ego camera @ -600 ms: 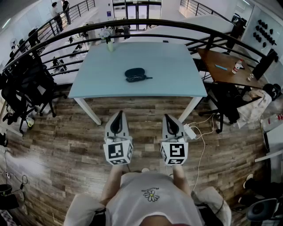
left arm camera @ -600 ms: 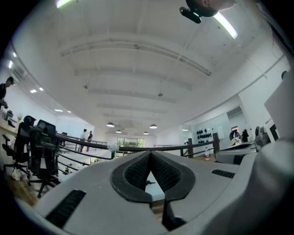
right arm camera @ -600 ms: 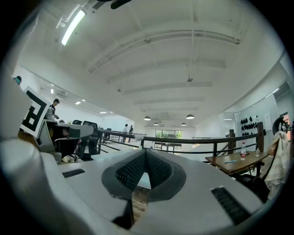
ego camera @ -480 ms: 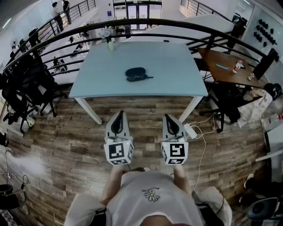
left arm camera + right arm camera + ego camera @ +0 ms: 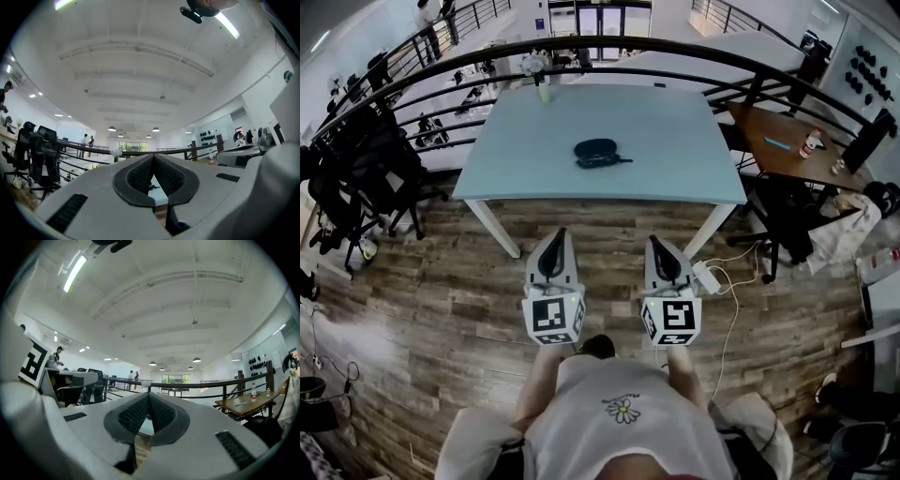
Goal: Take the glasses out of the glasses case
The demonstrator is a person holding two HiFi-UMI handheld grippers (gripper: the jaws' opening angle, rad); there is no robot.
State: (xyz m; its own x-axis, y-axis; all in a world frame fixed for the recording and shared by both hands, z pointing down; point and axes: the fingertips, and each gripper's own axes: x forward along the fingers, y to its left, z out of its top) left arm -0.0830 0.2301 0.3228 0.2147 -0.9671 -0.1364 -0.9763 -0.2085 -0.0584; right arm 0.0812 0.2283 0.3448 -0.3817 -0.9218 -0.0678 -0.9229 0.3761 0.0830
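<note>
A dark glasses case [image 5: 596, 150] lies on the middle of the pale blue table [image 5: 675, 169], with a thin dark piece sticking out at its right side. Both grippers hang side by side over the wooden floor, short of the table's front edge and pointing towards it. My left gripper [image 5: 558, 234] is shut with nothing in it, its tips meeting [image 5: 153, 156]. Through the gap under those tips the case [image 5: 151, 186] shows small and far off. My right gripper [image 5: 654, 241] is likewise shut and empty, tips together [image 5: 149, 393].
A small vase of flowers [image 5: 542, 82] stands at the table's far left corner. A black railing [image 5: 694, 54] curves behind the table. Office chairs [image 5: 356, 178] crowd the left. A brown table [image 5: 787, 141] stands at the right. A power strip with cable [image 5: 708, 278] lies on the floor.
The head view has shifted slightly, and a shoe now shows under the grippers as the person steps. Both grippers stay shut, side by side before the table.
</note>
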